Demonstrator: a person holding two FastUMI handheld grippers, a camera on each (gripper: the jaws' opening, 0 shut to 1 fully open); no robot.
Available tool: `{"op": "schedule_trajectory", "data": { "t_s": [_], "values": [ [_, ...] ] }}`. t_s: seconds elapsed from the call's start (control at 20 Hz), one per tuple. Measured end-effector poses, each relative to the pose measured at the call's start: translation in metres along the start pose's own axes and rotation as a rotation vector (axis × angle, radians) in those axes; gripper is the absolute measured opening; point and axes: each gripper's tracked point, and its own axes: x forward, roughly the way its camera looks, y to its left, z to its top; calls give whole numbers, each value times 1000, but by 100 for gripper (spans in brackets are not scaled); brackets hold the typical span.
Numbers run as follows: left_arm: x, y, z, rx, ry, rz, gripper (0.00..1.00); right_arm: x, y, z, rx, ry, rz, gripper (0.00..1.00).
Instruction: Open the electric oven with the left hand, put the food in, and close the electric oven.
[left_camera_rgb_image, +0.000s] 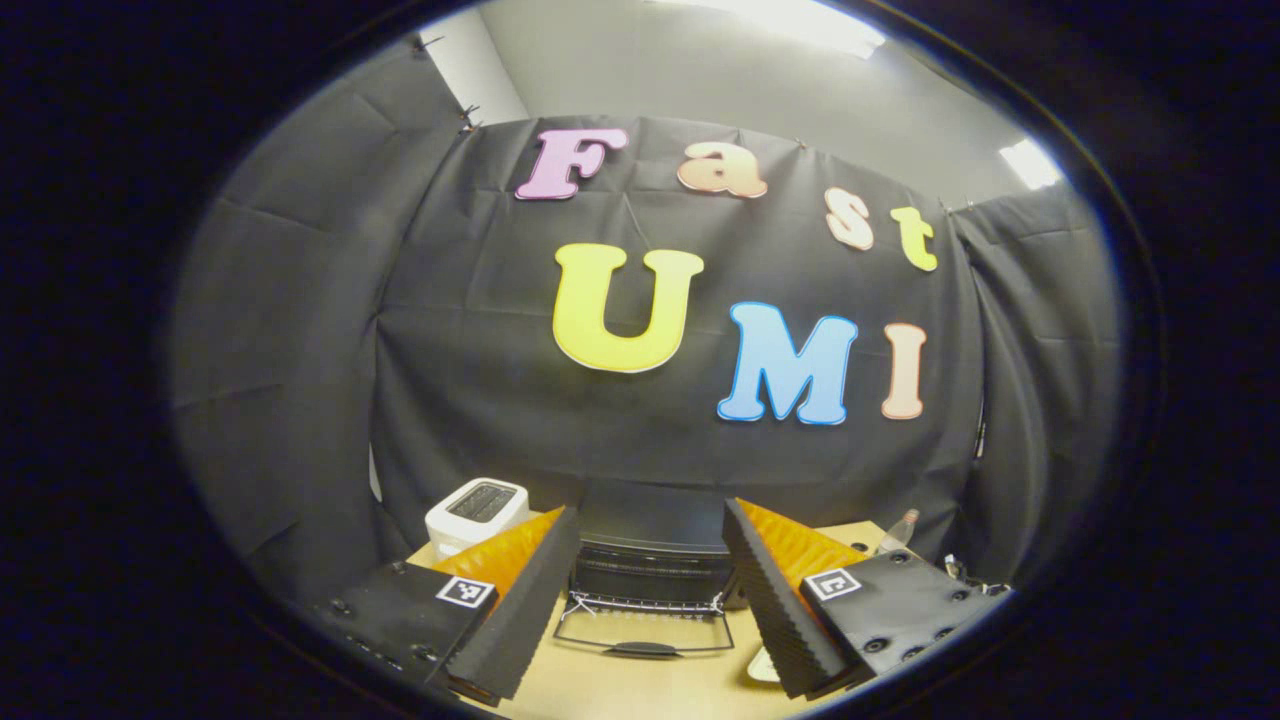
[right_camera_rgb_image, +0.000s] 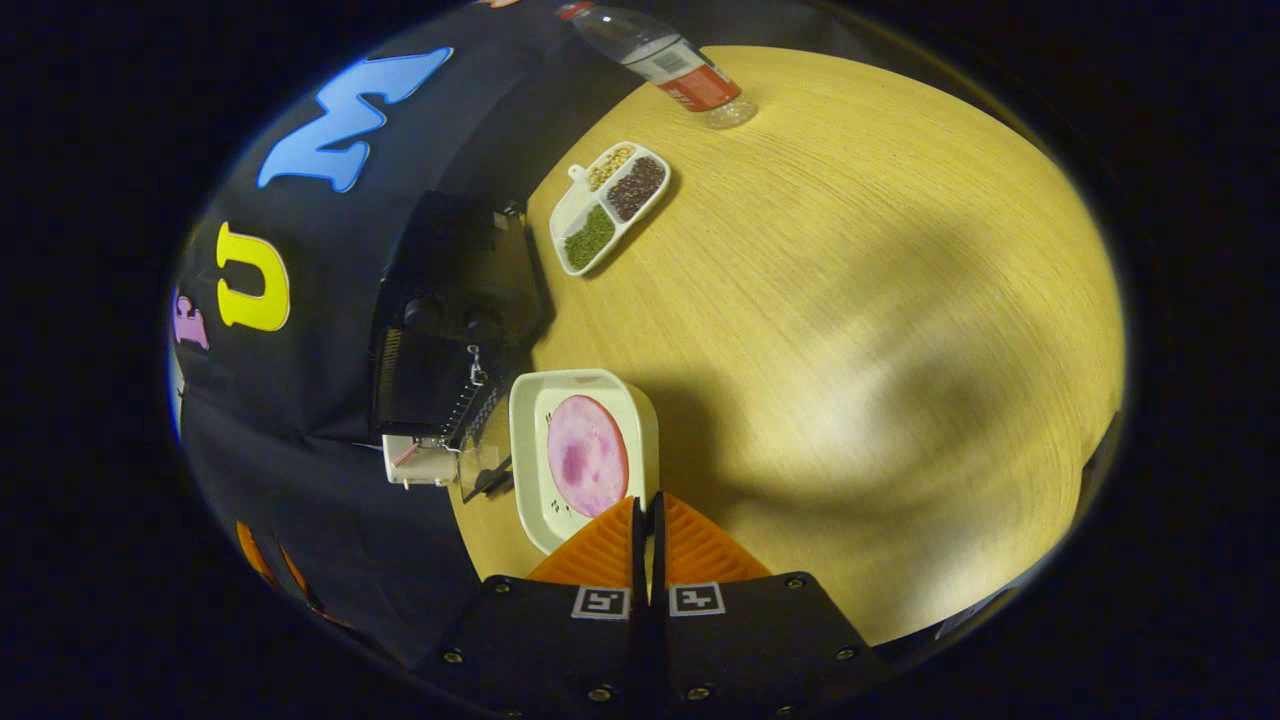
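Note:
The black electric oven stands at the back of the wooden table with its glass door folded down flat, handle toward me. My left gripper hovers open in front of it, nothing between its fingers. In the right gripper view the oven lies to the left, its lowered door beside a white square plate carrying a round pink slice of meat. My right gripper is shut on the plate's near rim.
A white toaster sits left of the oven, also seen as the toaster. A divided tray of beans and a plastic bottle stand farther along the table. The bottle is right of the oven.

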Motion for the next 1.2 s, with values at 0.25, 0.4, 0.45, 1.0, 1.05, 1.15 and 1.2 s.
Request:
{"op": "schedule_trajectory", "data": {
  "t_s": [0.25,0.4,0.45,1.0,1.05,1.15,1.2],
  "values": [
    [-9,20,16,6,-34,-22,95,22,85,-41,69,-16,79,0],
    [-18,37,21,11,-45,-24,100,44,125,-53,117,-46,83,0],
    [-21,43,22,11,-46,-23,100,53,134,-54,130,-60,73,0],
    [-56,127,31,39,-54,90,97,152,193,-15,513,-251,-1,0],
    [-57,133,29,38,-48,100,98,159,196,-10,533,-270,-11,0],
    [-58,146,25,37,-36,119,97,172,200,-3,580,-309,-36,0],
    [-58,152,23,38,-31,129,100,179,203,2,604,-328,-38,0]
  ]
}}
